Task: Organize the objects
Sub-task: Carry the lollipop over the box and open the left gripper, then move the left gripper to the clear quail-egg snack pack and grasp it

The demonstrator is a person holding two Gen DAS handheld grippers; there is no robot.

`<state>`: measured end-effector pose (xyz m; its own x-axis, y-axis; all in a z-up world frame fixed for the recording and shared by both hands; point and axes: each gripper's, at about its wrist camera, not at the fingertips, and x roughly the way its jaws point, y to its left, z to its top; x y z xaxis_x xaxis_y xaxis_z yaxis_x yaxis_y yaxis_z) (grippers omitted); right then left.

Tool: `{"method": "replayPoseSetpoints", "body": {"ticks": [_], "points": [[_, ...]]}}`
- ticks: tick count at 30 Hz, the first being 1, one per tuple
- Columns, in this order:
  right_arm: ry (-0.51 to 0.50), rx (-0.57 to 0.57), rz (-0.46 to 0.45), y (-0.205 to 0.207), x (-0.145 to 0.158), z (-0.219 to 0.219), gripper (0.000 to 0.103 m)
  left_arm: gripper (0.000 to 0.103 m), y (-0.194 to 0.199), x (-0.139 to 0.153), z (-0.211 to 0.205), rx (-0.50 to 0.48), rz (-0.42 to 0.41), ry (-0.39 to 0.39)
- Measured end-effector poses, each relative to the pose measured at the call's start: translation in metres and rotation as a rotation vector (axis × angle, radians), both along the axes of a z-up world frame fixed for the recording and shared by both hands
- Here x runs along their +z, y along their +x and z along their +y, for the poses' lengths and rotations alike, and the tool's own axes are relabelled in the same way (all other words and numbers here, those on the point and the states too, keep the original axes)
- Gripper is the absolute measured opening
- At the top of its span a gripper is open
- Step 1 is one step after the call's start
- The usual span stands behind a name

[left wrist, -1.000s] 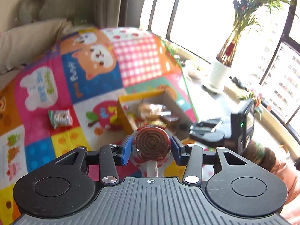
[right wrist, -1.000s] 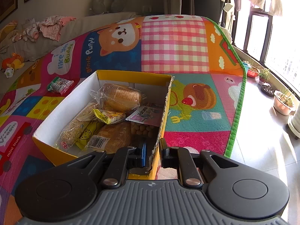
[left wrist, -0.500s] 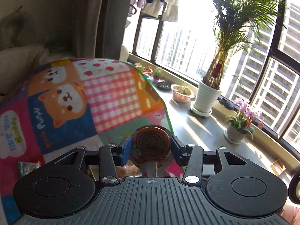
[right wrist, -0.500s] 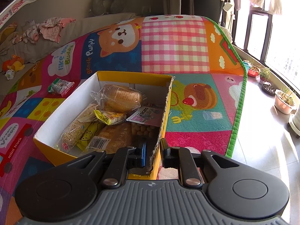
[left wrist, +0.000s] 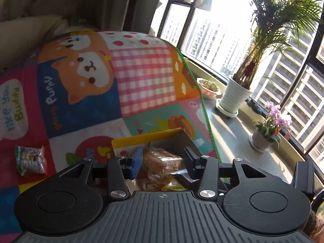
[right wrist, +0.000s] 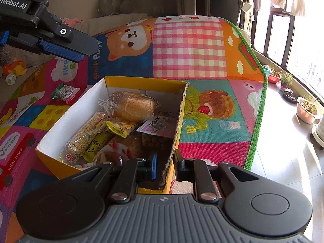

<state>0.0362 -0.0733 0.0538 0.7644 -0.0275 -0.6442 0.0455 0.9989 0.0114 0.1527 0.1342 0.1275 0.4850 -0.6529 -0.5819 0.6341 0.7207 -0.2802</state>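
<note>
A yellow cardboard box [right wrist: 145, 80] stands on the colourful play mat and holds several wrapped snacks, among them a bread roll [right wrist: 133, 105] and a round red-swirl packet [right wrist: 113, 154] near its front. My right gripper [right wrist: 165, 167] is shut on the box's near right wall. My left gripper [left wrist: 162, 162] hovers over the box [left wrist: 145, 137], open, with nothing between its fingers; the bread roll [left wrist: 162, 160] shows below the gap. One blue pad [right wrist: 60, 50] of it appears at the upper left of the right wrist view. A small green-edged snack packet [left wrist: 30, 160] [right wrist: 65, 93] lies loose on the mat, left of the box.
The mat's green edge [right wrist: 257, 121] borders a tiled floor on the right. Potted plants [left wrist: 235, 95] line the window sill. Cushions and soft toys [right wrist: 14, 68] lie beyond the mat at the far left.
The left gripper has dropped over the box and no longer holds the round swirl packet, which now lies in the box. The right gripper has stayed on the wall.
</note>
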Motion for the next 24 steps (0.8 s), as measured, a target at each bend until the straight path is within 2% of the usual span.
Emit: {"method": "replayPoseSetpoints", "body": {"ticks": [5, 8, 10, 12, 16, 18, 21, 24], "points": [[-0.006, 0.001, 0.003, 0.0, 0.0, 0.0, 0.018, 0.048, 0.033, -0.013, 0.054, 0.184, 0.023, 0.025], [-0.011, 0.003, 0.005, 0.001, 0.0, 0.0, 0.018, 0.048, 0.062, -0.018, 0.093, 0.342, 0.009, 0.033], [-0.011, 0.003, 0.006, 0.001, 0.0, 0.0, 0.018, 0.048, 0.089, -0.025, 0.121, 0.458, 0.065, -0.012], [-0.011, 0.003, 0.006, 0.001, 0.0, 0.0, 0.018, 0.048, 0.115, -0.041, 0.144, 0.554, 0.16, -0.066], [-0.015, 0.005, 0.01, 0.001, 0.001, 0.0, 0.018, 0.048, 0.151, -0.076, 0.159, 0.674, 0.247, -0.083], [-0.016, 0.006, 0.012, 0.001, 0.001, 0.0, 0.018, 0.048, 0.162, -0.092, 0.157, 0.691, 0.283, -0.083], [-0.016, 0.009, 0.016, 0.002, 0.001, 0.0, 0.018, 0.048, 0.165, -0.11, 0.149, 0.663, 0.364, -0.085], [-0.019, 0.01, 0.02, 0.003, 0.002, 0.0, 0.018, 0.047, 0.146, -0.114, 0.134, 0.509, 0.439, -0.107]]}}
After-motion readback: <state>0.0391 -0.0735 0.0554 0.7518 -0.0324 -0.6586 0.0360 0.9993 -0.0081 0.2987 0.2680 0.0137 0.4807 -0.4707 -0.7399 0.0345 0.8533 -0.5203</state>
